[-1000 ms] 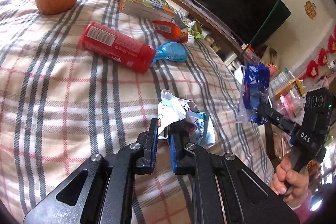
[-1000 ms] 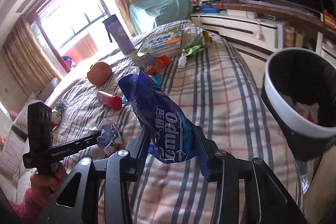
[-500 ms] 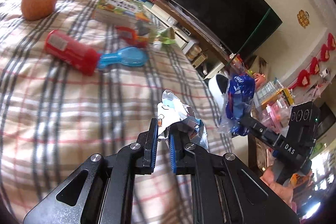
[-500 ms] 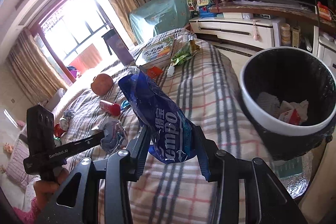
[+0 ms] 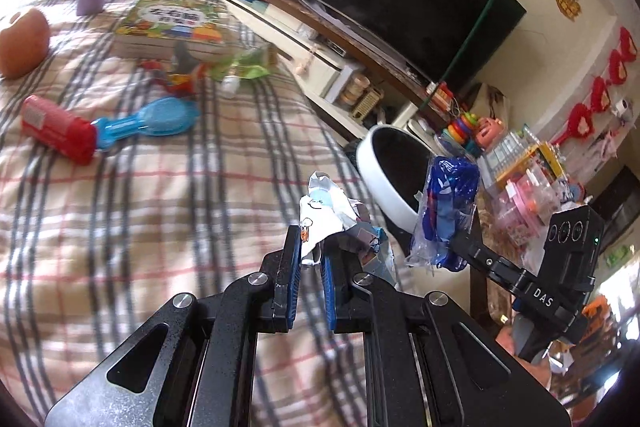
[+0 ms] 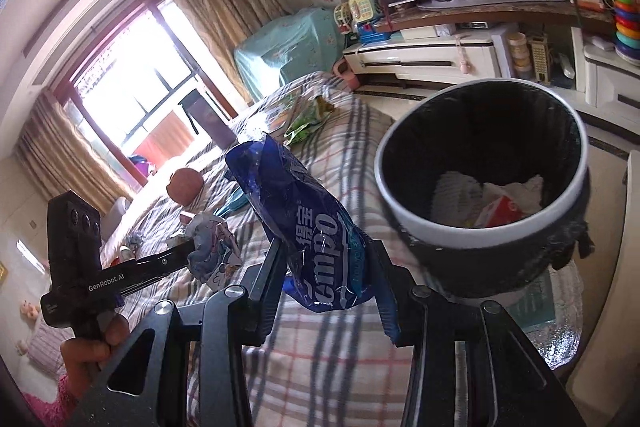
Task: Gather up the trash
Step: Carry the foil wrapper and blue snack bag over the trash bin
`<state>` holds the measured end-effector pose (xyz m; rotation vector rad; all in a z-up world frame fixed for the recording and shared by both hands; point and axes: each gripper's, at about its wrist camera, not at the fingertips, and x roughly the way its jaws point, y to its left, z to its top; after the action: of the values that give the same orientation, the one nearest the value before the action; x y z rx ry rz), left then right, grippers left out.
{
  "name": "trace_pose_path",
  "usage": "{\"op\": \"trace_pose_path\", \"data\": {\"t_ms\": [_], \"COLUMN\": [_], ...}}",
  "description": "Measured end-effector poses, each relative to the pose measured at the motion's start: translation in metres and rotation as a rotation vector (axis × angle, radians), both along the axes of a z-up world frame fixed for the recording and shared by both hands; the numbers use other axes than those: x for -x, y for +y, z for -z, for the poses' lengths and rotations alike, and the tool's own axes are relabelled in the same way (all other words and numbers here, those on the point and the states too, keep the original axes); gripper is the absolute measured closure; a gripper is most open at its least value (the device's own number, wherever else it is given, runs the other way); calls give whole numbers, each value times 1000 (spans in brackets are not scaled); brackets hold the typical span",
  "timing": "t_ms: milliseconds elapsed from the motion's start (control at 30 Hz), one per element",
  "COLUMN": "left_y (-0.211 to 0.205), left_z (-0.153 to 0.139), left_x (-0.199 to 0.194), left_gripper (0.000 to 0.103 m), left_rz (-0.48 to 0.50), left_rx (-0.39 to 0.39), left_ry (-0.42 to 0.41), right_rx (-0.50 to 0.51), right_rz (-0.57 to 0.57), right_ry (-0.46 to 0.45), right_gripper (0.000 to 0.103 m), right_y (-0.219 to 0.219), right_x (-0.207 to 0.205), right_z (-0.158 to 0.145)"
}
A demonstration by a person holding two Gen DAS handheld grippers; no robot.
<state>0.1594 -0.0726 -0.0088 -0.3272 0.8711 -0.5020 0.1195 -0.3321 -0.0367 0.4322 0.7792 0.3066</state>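
My left gripper (image 5: 311, 247) is shut on a crumpled white printed wrapper (image 5: 326, 215) and holds it above the plaid bed near its edge; it also shows in the right wrist view (image 6: 214, 247). My right gripper (image 6: 328, 259) is shut on a blue plastic tissue pack wrapper (image 6: 308, 223), seen too in the left wrist view (image 5: 446, 211). A white-rimmed bin with a black liner (image 6: 484, 183) stands beside the bed, just right of the blue wrapper, with some trash inside. Its rim shows in the left wrist view (image 5: 384, 195).
On the plaid bed (image 5: 140, 207) lie a red can (image 5: 56, 129), a blue brush (image 5: 156, 119), an apple (image 5: 22, 43), a picture book (image 5: 172, 23), a green wrapper (image 5: 244, 65) and an orange wrapper (image 5: 180, 75). A TV cabinet (image 6: 460, 55) stands behind the bin.
Both grippers have lifted off the bed and moved toward the bin with their wrappers. The bin now looms closer in the right wrist view.
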Motion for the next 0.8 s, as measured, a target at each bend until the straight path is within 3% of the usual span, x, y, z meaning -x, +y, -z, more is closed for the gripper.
{"op": "trace_pose_path", "data": {"t_ms": [500, 800], "left_y": [-60, -91], "left_z": [-19, -24], "left_x": [-15, -30], "left_gripper": [94, 94], "left_rz": [95, 141], "left_rx": [-10, -17], "left_ry": [-42, -58], "right_rx": [8, 38], "right_rz": [133, 156], "right_ry": [-9, -14], "right_gripper": [61, 61], "right_y": [-53, -68], "right_x": [-2, -10], "right_z": [-4, -9]}}
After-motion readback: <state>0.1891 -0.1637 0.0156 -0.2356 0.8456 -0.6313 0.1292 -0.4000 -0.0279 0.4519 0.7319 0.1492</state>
